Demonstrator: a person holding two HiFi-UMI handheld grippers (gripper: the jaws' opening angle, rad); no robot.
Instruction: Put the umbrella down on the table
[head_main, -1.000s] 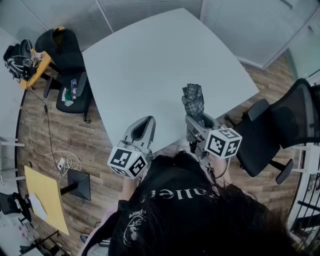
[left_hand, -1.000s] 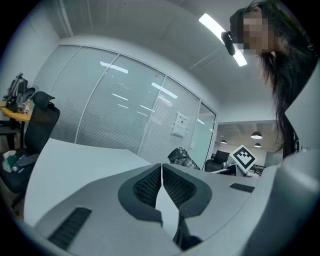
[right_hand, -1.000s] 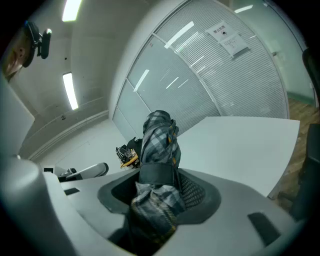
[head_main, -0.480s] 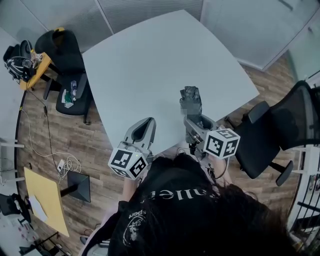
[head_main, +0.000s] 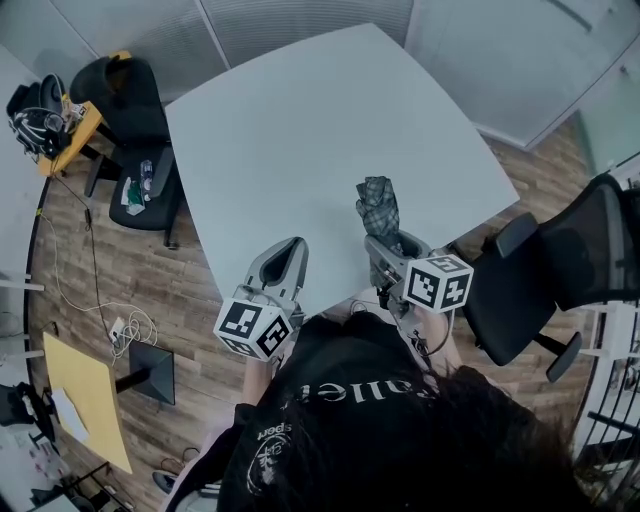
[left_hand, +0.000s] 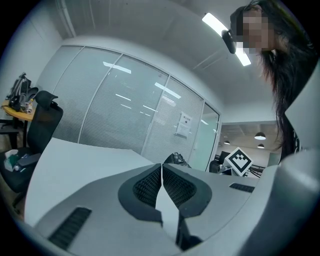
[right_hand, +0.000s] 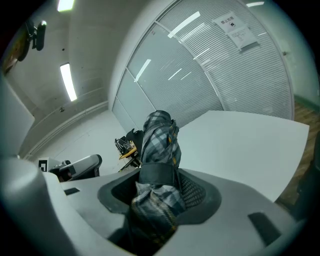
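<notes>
A folded grey plaid umbrella (head_main: 379, 207) is clamped in my right gripper (head_main: 393, 243), held over the near right part of the white table (head_main: 300, 130). In the right gripper view the umbrella (right_hand: 159, 150) fills the gap between the pads, a dark strap round its middle, its tip pointing out over the tabletop. My left gripper (head_main: 285, 262) hovers at the table's near edge, to the left of the right one, jaws pressed together and empty. In the left gripper view the left gripper (left_hand: 161, 172) has its pads touching; the umbrella's top (left_hand: 175, 159) shows beyond them.
A black office chair (head_main: 555, 265) stands at the table's right. Another black chair (head_main: 125, 95) and a yellow side table with gear (head_main: 70, 130) are at the far left. A cable and a black box (head_main: 150, 370) lie on the wooden floor at the left.
My right gripper with the umbrella has shifted slightly left and lower toward the tabletop. The left gripper has stayed in place.
</notes>
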